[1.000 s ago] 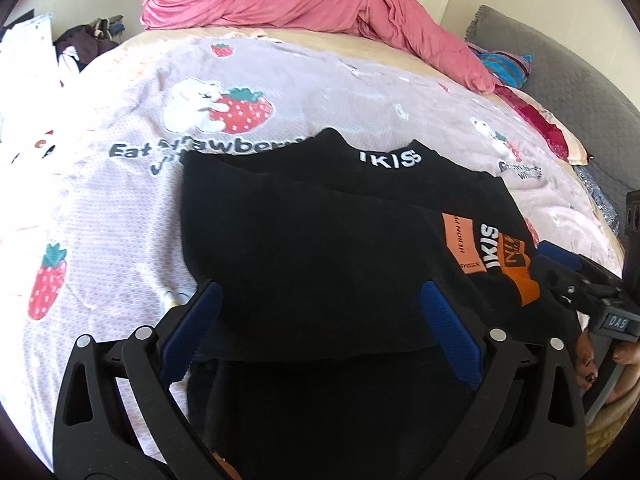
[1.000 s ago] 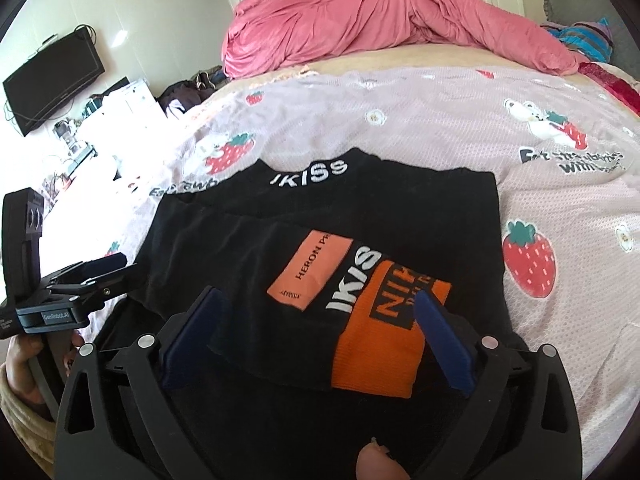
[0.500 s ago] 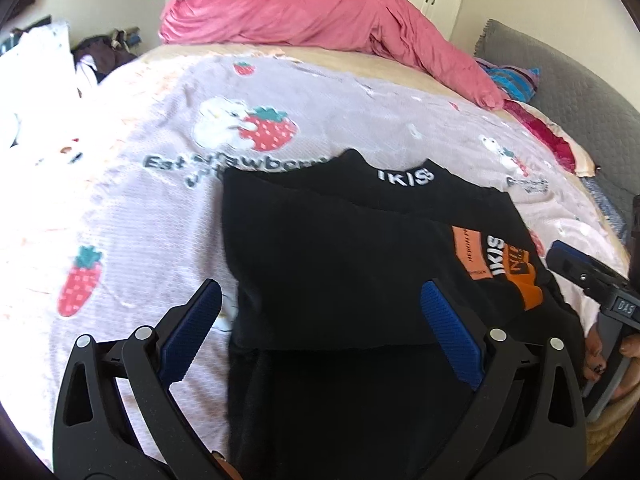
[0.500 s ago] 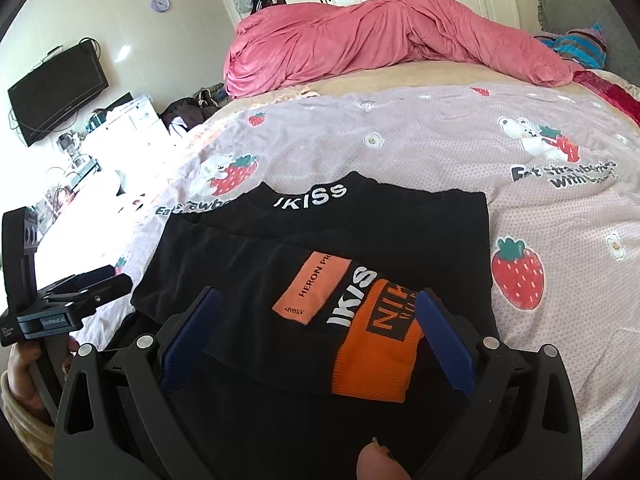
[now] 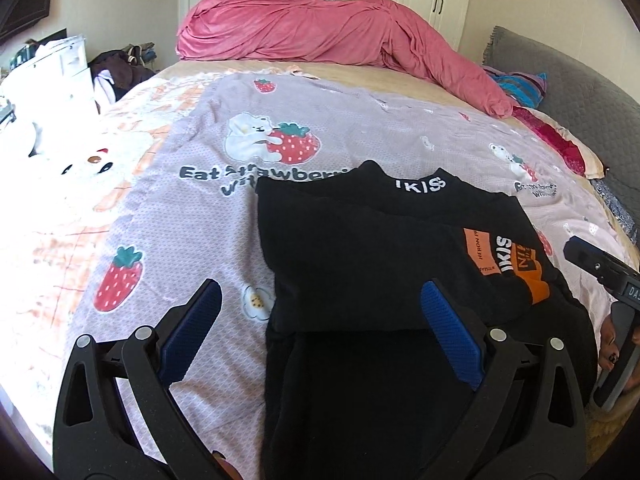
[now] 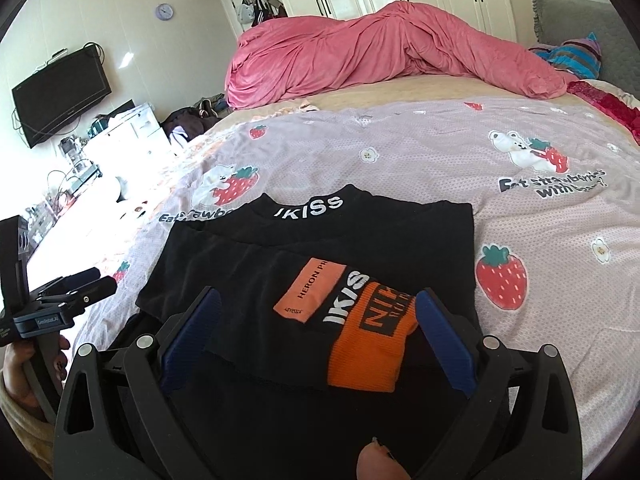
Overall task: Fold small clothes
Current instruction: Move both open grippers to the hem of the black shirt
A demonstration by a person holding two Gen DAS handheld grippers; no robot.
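Observation:
A black top (image 5: 360,248) (image 6: 360,240) with white "IKISS" lettering on its collar lies flat on the bed, its sleeves folded in over the body. One sleeve ends in an orange cuff (image 6: 368,348) and carries an orange patch (image 6: 310,290). My left gripper (image 5: 320,332) hangs open above the garment's near left edge, holding nothing. Over the near right part, my right gripper (image 6: 316,340) is open too, the orange cuff lying between its blue pads without contact. Each gripper appears at the edge of the other's view, held by a hand.
The bed is covered by a lilac strawberry-print sheet (image 5: 320,128) (image 6: 520,208). A bunched pink duvet (image 5: 320,28) (image 6: 380,52) lies at the far side, a grey headboard (image 5: 560,80) to the right. A television (image 6: 60,96) and cluttered white furniture (image 6: 120,132) stand at left.
Both grippers have pulled back and risen from the garment, so more of the bed and room shows. The left gripper has shifted left toward the garment's edge. The top has not moved.

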